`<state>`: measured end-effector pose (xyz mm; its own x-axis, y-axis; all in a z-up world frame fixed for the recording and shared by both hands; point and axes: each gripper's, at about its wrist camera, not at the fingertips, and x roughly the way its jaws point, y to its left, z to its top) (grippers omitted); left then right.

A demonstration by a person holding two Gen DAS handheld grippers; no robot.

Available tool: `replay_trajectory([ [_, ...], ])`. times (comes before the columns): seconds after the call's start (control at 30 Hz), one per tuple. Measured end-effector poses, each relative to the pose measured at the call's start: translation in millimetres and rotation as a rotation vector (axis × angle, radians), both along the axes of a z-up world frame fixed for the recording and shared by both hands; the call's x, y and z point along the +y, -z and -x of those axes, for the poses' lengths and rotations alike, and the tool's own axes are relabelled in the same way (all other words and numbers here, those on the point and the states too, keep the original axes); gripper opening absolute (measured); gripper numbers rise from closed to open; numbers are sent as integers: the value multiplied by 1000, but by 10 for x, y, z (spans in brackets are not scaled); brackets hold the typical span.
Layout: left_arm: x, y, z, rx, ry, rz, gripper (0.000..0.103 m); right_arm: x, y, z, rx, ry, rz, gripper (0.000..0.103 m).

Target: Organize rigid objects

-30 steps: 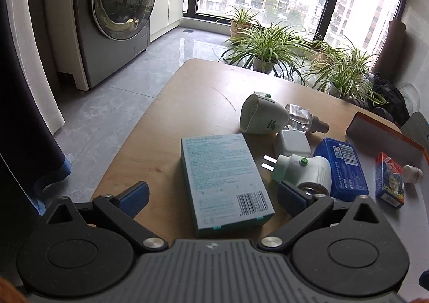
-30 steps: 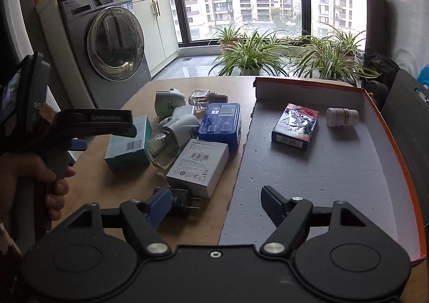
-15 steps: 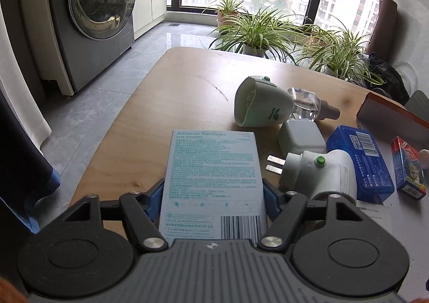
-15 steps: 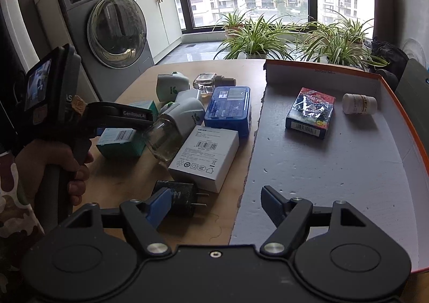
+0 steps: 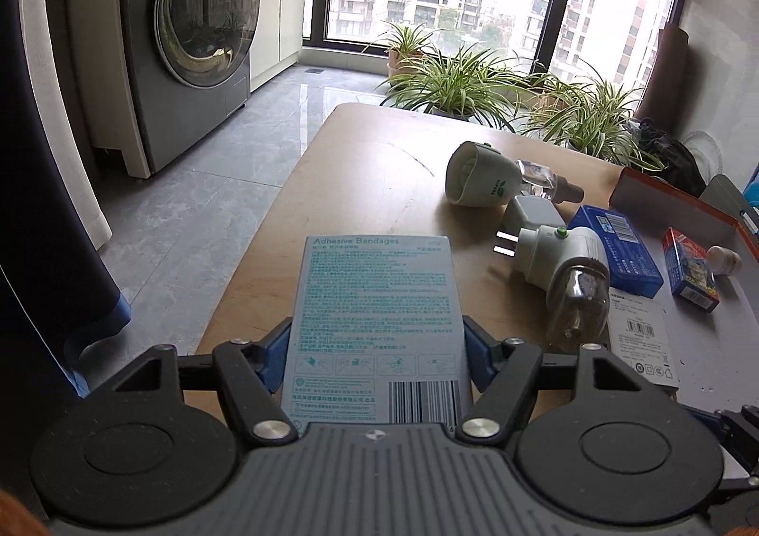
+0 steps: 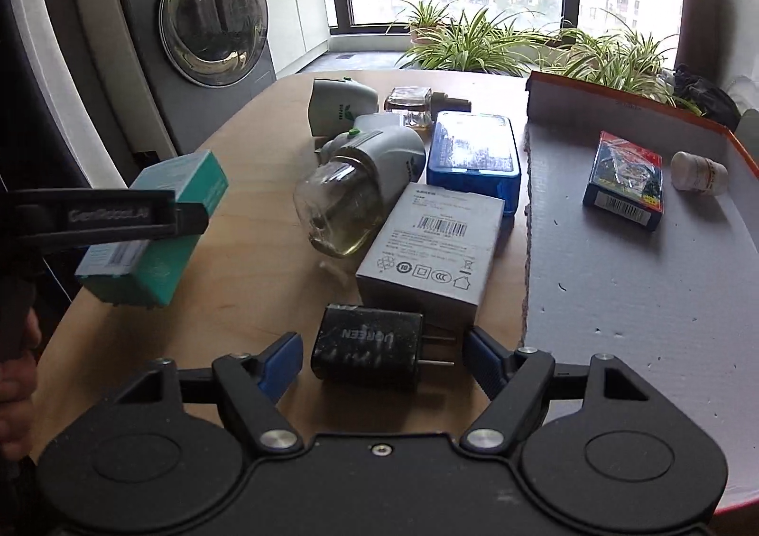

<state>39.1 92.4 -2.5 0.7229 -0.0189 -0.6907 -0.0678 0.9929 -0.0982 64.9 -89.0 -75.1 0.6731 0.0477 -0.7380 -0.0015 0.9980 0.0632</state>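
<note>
Beside the grey tray (image 6: 616, 280), the left gripper (image 5: 377, 346) is clamping a teal bandage box (image 5: 377, 322) between its blue pads, carrying it clear of the wooden table (image 5: 360, 185). Doing this step well likely means keeping the box level and lifting it over the orange rim before releasing inside the tray, near the red card box (image 6: 624, 180) and small white bottle (image 6: 699, 171) lying there. The right gripper (image 6: 382, 363) is hovering with fingers spread wide, holding nothing, straddling a black charger (image 6: 365, 346) just short of the tray's near corner. Legible print: "Adhesive Bandages" on the teal box, "UGREEN" on the charger, "GenRobot.AI" on the left gripper's side.
</note>
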Motion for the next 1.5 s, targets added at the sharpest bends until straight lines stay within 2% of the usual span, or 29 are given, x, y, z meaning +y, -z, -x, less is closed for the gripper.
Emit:
replay_trajectory([
  [0.03,-9,-15,23,-6,1,-4,72,11,-5,10,-6,-6,2,76],
  [0.2,-62,-59,88,-21,9,13,72,33,-56,143,-20,-35,-8,76],
  [0.47,-199,-166,234,-44,26,21,71,-75,-401,381,-113,-22,2,76],
  [0.87,-822,-395,417,-74,132,-2,72,-581,-807,745,-233,92,7,76],
  [1.23,-1457,-508,441,-88,240,-27,72,-1152,-942,1002,-276,230,-19,76],
  [1.5,-1746,-556,430,-98,293,-22,72,-1416,-972,1119,-291,285,-20,76],
])
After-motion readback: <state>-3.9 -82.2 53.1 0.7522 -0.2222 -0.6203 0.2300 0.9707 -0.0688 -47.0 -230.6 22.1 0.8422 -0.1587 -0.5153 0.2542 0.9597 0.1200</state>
